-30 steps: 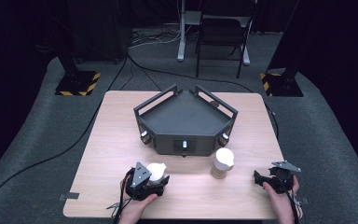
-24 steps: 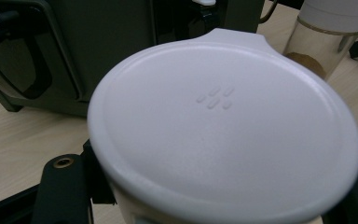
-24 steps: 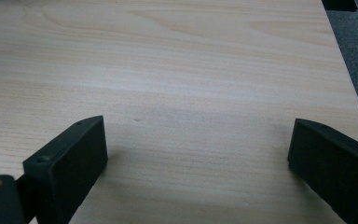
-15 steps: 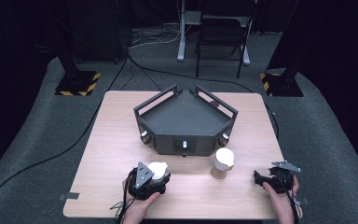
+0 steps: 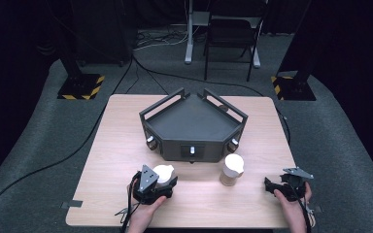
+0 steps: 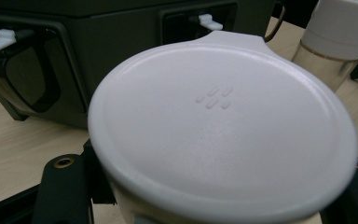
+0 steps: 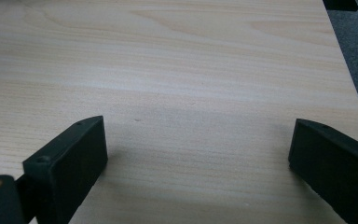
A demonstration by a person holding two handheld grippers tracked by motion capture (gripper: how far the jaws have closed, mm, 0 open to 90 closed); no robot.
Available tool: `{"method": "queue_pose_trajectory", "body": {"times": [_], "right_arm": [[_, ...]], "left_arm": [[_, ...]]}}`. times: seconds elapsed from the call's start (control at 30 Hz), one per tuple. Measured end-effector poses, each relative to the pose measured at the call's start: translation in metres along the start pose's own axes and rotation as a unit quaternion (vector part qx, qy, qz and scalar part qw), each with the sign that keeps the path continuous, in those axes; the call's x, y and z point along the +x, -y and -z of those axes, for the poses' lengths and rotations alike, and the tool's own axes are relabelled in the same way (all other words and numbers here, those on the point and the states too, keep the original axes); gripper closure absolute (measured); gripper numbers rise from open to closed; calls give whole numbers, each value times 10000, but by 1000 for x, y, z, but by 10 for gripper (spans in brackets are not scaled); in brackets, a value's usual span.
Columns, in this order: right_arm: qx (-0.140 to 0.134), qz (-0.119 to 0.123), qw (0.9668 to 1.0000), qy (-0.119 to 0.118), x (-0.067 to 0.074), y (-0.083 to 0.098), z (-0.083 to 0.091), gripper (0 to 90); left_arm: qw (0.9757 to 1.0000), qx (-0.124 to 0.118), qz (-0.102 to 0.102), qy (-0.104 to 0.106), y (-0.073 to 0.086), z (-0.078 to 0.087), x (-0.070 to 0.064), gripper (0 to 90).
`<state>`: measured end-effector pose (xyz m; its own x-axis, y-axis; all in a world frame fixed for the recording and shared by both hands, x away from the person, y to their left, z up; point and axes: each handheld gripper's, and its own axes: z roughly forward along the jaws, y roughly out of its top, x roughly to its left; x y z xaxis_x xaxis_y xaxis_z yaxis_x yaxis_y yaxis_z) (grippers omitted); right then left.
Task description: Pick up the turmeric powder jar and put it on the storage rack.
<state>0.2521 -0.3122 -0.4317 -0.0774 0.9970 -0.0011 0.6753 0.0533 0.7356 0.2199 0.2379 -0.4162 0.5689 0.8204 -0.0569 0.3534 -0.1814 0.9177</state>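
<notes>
— Near the front edge of the light wooden table (image 5: 111, 145), on its left half, what is held?

— A small clear jar with a round white plastic lid (image 5: 163, 173) is clamped between the jaws of the left gripper (image 5: 151, 184). The jaws have just been closing and are now pressed on the jar's sides. From the left gripper view, the lid (image 6: 223, 135) is seen close up, with four small raised marks near its middle.

— What is found just beyond it?

— A dark grey, wedge-shaped tray with raised rails (image 5: 193, 127) is set at the table's middle, directly behind the jar; white latches are seen on its front face (image 6: 121, 42). A second clear jar with a white cap (image 5: 232, 169) is stood upright to the right of the held one, apart from it and just in front of the tray.

— And the other claw?

— The right gripper (image 5: 278, 187) is held low near the table's front right corner, well apart from both jars. Its jaws are spread wide, and nothing but bare wood (image 7: 191, 93) is seen between them.
</notes>
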Motion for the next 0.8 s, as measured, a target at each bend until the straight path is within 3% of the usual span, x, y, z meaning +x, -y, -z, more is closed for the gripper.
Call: {"method": "queue_pose_trajectory", "body": {"times": [0.8], "right_arm": [[5,5,10000,-12,0,0,0,29]], "left_arm": [[9999,9,-24,-146,-44,-5,5,311]]}}
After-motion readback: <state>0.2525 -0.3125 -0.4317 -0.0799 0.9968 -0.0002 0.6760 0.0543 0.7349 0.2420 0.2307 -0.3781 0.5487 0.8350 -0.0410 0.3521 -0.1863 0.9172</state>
